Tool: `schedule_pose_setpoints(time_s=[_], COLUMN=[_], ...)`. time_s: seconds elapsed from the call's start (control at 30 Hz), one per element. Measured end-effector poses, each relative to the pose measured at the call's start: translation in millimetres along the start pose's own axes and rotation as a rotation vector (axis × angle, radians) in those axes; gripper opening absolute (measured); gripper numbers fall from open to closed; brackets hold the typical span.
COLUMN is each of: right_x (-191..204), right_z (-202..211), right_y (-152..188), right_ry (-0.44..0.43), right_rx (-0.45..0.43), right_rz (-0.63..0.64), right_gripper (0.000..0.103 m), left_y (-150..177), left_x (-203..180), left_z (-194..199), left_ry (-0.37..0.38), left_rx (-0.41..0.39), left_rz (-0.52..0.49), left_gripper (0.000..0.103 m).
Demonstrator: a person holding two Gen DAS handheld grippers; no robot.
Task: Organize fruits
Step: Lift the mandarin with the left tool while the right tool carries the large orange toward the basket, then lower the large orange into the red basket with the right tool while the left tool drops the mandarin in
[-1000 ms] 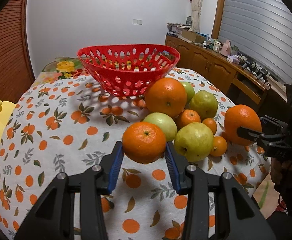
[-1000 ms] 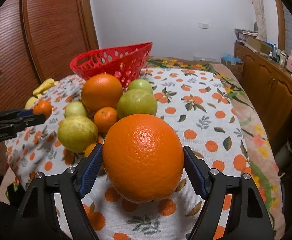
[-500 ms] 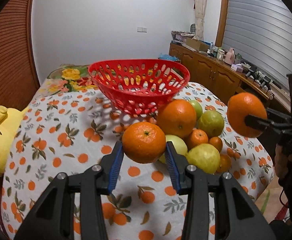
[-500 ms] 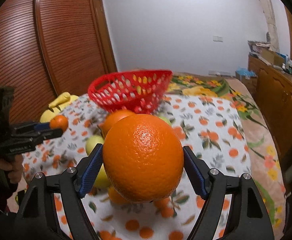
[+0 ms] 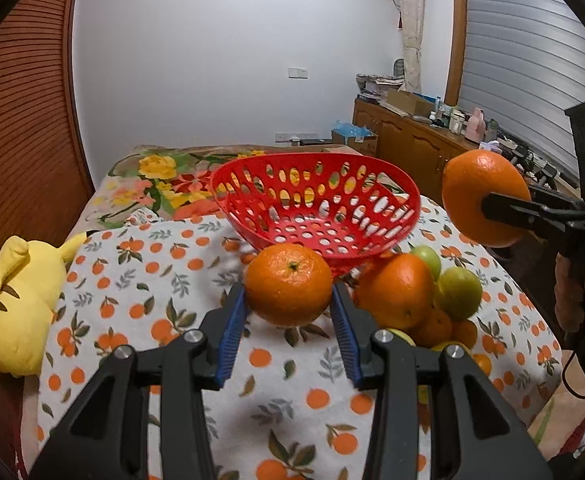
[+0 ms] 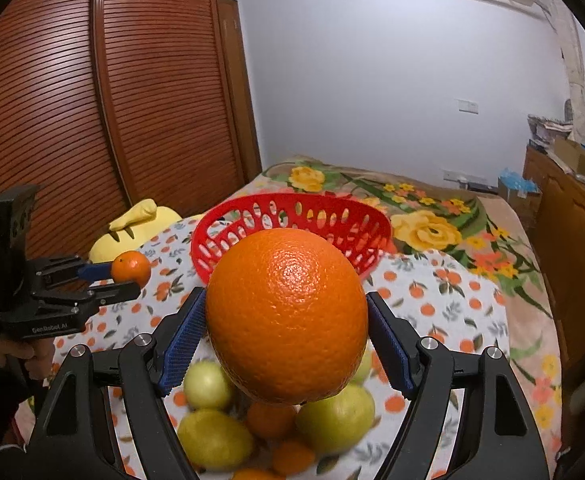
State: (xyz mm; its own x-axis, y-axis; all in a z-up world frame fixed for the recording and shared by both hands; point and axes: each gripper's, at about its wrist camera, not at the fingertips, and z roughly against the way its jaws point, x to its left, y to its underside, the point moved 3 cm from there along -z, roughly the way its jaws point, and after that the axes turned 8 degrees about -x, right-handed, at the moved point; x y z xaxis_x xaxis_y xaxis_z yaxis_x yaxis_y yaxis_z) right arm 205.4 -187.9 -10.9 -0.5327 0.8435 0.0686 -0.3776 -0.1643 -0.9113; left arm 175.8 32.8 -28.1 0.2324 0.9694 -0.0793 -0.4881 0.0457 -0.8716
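Left wrist view: our left gripper (image 5: 288, 312) is clenched on a small round tangerine (image 5: 288, 283) at frame centre, held above the orange-print tablecloth (image 5: 140, 280). Behind it sits the red perforated plastic basket (image 5: 406, 208). Right of it lies a heap of oranges and green fruit (image 5: 424, 300). Our right gripper (image 6: 286, 336) grasps a large orange (image 6: 286, 314). A yellow plush toy (image 5: 20, 304) lies at left.

Fruit pile (image 6: 276, 428) blurred (partly hidden behind large orange (image 6: 287, 314))
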Motion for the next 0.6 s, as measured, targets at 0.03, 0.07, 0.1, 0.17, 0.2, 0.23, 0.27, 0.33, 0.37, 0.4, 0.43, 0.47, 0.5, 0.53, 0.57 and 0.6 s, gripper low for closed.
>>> schedule_pose_setpoints(time_s=[0.03, 0.07, 0.1, 0.17, 0.2, 0.23, 0.27, 0.33, 0.37, 0.4, 0.43, 0.47, 0.5, 0.53, 0.57, 0.6], right_x=[0, 1, 1, 3, 3, 4, 4, 4, 4, 4, 4, 4, 3, 3, 2, 2], right_z=[-3, -8, -13, -25, -30, -37, -42, -55, -61, -68, -73, -81, -87, -96, -101, -108], right_y=[-2, -6, -10, -16, -19, -21, -22, -23, -24, -24, -24, -23, -22, -20, -18, -16], right_ry=[-0.002, -0.006, -0.008, -0.012, -0.014, -0.014, -0.015, -0.018, -0.019, -0.021, -0.022, -0.022, -0.021, -0.018, -0.017, -0.016], right_rx=[0.002, 0.005, 0.009, 0.021, 0.027, 0.035, 0.041, 0.062, 0.073, 0.088, 0.100, 0.118, 0.136, 0.159, 0.175, 0.194], right_rz=[0.005, 0.013, 0.019, 0.035, 0.041, 0.048, 0.052, 0.060, 0.065, 0.071, 0.075, 0.082, 0.085, 0.096, 0.104, 0.113], right_gripper=[0.080, 0.080, 0.080, 0.080, 0.080, 0.080, 0.080, 0.080, 0.080, 0.080, 0.080, 0.080, 0.080, 0.080, 0.080, 0.080], left_y=[-2, -5, -7, -11, -13, -15, -16, -19, -20, -20, -21, -21, -21, -21, -21, -21], left_x=[2, 5, 7, 10, 12, 14, 15, 19, 20, 22, 24, 26, 27, 28, 29, 30], left_z=[-2, -4, -6, -11, -13, -16, -17, -21, -23, -25, -27, -29, -31, -33, -34, -36], left_ry=[-0.001, -0.001, -0.003, -0.004, -0.004, -0.004, -0.004, -0.005, -0.006, -0.006, -0.005, -0.005, -0.004, -0.002, -0.001, 0.000], left_rx=[-0.001, -0.002, -0.003, -0.006, -0.006, -0.006, -0.006, -0.007, -0.006, -0.006, -0.006, -0.005, -0.004, -0.001, -0.001, 0.001], left_rz=[0.002, 0.002, 0.002, 0.003, 0.004, 0.005, 0.005, 0.006, 0.007, 0.008, 0.009, 0.012, 0.014, 0.015, 0.016, 0.018], left_gripper=[0.041, 0.041, 0.041, 0.041, 0.041, 0.041, 0.041, 0.041, 0.041, 0.041, 0.041, 0.041, 0.041, 0.041, 0.041, 0.041])
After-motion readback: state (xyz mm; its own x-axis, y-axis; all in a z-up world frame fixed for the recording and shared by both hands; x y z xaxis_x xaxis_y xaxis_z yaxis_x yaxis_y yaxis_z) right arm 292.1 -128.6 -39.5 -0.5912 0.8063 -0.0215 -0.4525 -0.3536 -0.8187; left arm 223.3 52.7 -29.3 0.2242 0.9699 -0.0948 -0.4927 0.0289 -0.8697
